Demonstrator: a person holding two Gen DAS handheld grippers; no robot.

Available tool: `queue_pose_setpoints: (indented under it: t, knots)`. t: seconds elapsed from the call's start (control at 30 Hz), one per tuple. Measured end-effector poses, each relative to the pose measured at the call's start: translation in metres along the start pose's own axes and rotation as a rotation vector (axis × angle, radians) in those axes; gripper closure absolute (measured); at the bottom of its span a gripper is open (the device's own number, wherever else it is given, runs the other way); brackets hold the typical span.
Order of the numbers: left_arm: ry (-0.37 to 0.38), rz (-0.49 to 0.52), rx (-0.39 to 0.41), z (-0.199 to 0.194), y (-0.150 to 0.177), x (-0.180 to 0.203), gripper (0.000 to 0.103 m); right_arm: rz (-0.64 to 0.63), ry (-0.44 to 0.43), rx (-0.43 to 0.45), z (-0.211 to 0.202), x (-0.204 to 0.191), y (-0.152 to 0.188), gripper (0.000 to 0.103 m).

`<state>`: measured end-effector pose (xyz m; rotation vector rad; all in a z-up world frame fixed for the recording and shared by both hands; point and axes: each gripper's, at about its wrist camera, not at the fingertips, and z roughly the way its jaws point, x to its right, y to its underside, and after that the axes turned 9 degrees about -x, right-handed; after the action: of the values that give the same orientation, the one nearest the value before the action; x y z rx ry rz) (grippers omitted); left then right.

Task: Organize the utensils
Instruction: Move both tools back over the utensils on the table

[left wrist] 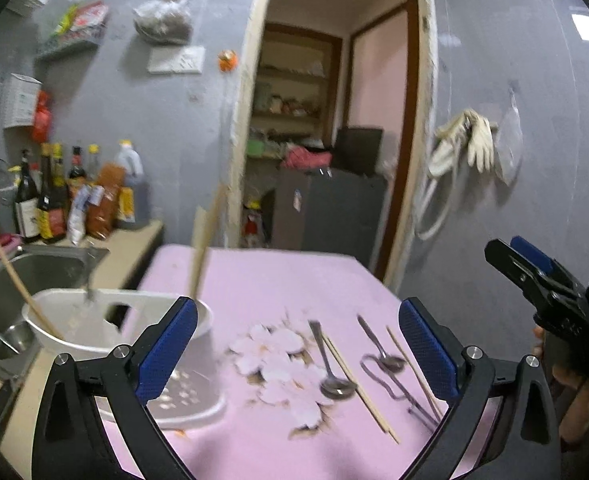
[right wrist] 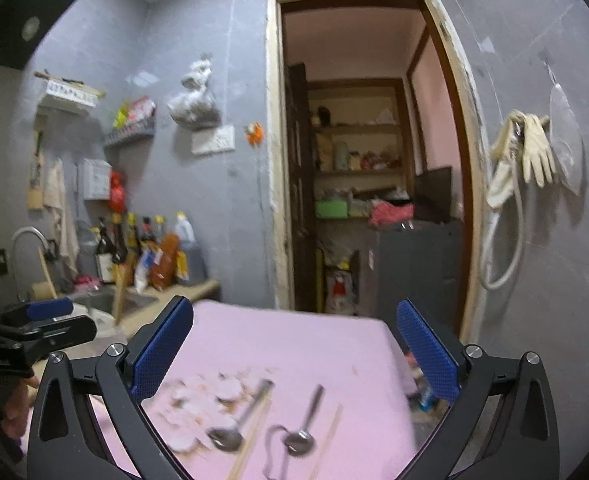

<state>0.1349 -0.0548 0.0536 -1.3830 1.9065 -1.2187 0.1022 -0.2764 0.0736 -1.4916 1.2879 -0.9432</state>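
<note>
Spoons (left wrist: 336, 384) and chopsticks (left wrist: 360, 386) on tabletop (left wrist: 254, 280): light, stiff, slippery; pinch mid-handle. Left gripper (left wrist: 298, 344) and right gripper (right wrist: 294, 350) jaws apart, empty.

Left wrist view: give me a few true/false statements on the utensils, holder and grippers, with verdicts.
1. Two metal spoons lie on the pink tablecloth. True: a larger spoon and a smaller spoon.
2. The left gripper is shut on a chopstick. False: its jaws stand wide apart, holding nothing.
3. The white utensil holder stands at the table's left edge, next to the sink. True.
4. All the chopsticks are in the holder. False: one chopstick lies on the cloth right of the larger spoon.
5. The right gripper carries the smaller spoon. False: it holds nothing.
</note>
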Motion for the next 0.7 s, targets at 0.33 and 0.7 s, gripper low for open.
queue_pose_setpoints:
  t: [0.33, 0.7]
  knots:
    - [0.017, 0.02, -0.19, 0.066, 0.015, 0.016, 0.004, 0.057, 0.049, -0.207, 0.033, 0.038, 0.037, 0.001]
    - [0.06, -0.018, -0.4, 0.134, 0.008, 0.004, 0.023, 0.08, 0.011, -0.447, 0.078, 0.049, 0.062, 0.047]
